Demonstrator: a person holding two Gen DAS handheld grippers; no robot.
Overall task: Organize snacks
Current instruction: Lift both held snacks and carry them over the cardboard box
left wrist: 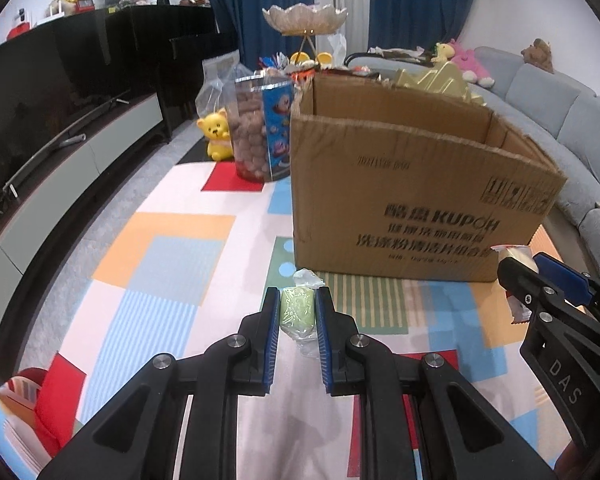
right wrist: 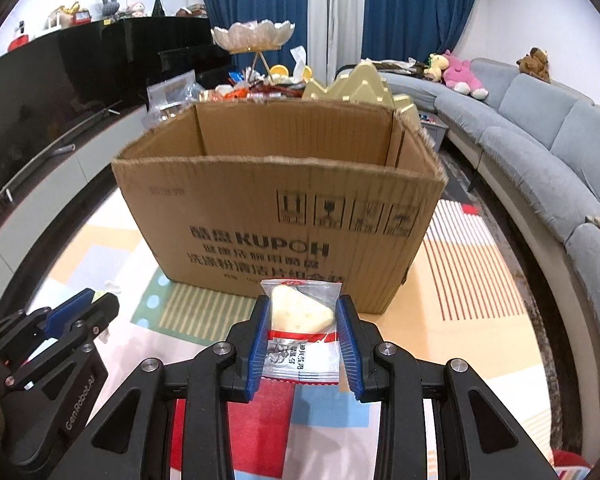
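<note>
Item 1: green snack (left wrist: 297, 311), a small soft block in clear crinkly wrap with twisted ends. It sits clamped between the pads of my left gripper (left wrist: 297, 336), in front of the cardboard box (left wrist: 400, 200) and below its near wall. I judge it very light and squashy; the film looks slick, so the grip belongs on the body of the block, as now, not on the loose twisted ends.

Item 2: white wedge snack (right wrist: 302, 312), a pale, pitted triangular piece sealed in a flat clear packet with a red printed band. My right gripper (right wrist: 303, 336) is closed on the packet's 2 side edges, directly before the cardboard box's printed front. I judge it light and probably crumbly, the pouch air-filled and slippery; a hold across the filled part would be safer than on the flat seal.

Item 3: cardboard box, brown corrugated, stiff, open-topped, flaps folded, dark print on the front wall. Its inside floor is hidden from both views.

Item 4: surface under the box, a smooth cloth or mat (left wrist: 172, 248) in coloured blocks and stripes.

Item 5: left of the box, a clear plastic jar (left wrist: 256, 132) of brown round pieces, and beside that a glossy yellow bear figure (left wrist: 216, 132).

Item 6: behind the box, a heap of mixed wrapped snacks (right wrist: 256, 88) and a shell-shaped dish on a gold stand (right wrist: 254, 38).

Item 7: right of the box, a grey fabric sofa (right wrist: 540, 128).
</note>
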